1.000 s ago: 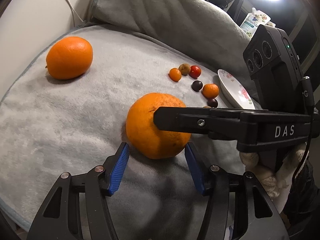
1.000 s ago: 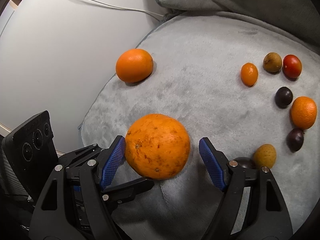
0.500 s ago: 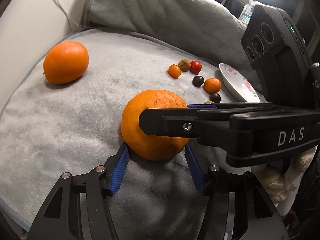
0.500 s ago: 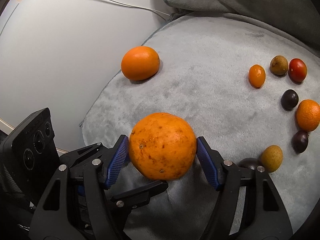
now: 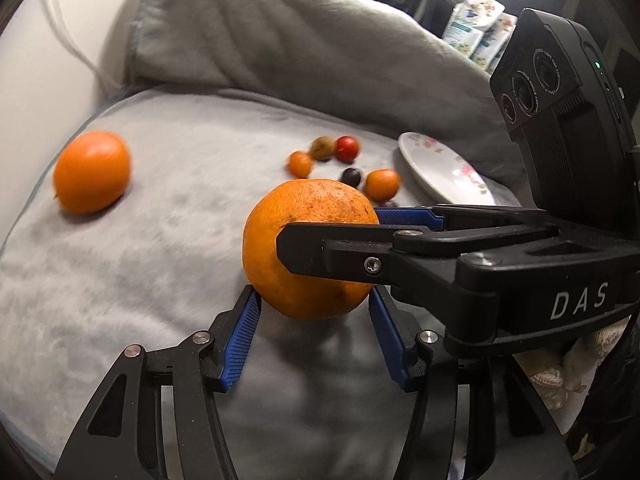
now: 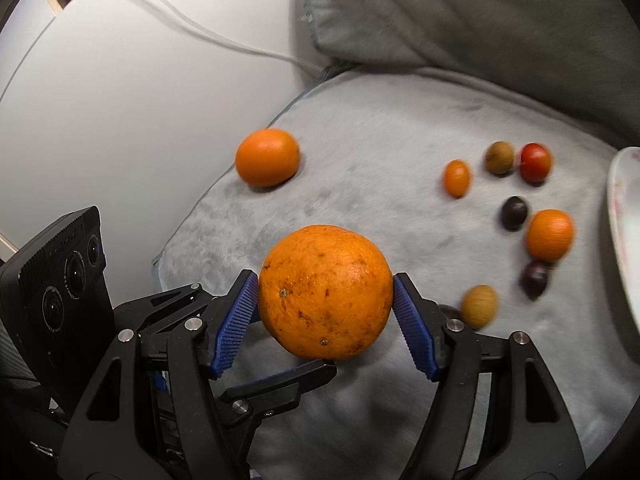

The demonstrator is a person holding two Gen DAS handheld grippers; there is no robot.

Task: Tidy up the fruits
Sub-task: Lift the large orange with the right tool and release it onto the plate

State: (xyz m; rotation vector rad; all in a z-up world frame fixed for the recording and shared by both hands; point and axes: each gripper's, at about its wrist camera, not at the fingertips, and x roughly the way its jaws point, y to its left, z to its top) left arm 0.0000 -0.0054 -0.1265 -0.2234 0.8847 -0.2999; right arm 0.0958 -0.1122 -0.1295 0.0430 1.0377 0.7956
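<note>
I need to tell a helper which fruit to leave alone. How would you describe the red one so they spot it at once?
Start at the grey blanket and look toward the floral plate, where a cluster of small fruits lies. At the cluster's far end, nearest the pillow, sits the red fruit, right beside a brownish one. It is the only red, glossy piece; its neighbours are orange, dark purple or tan.
</note>
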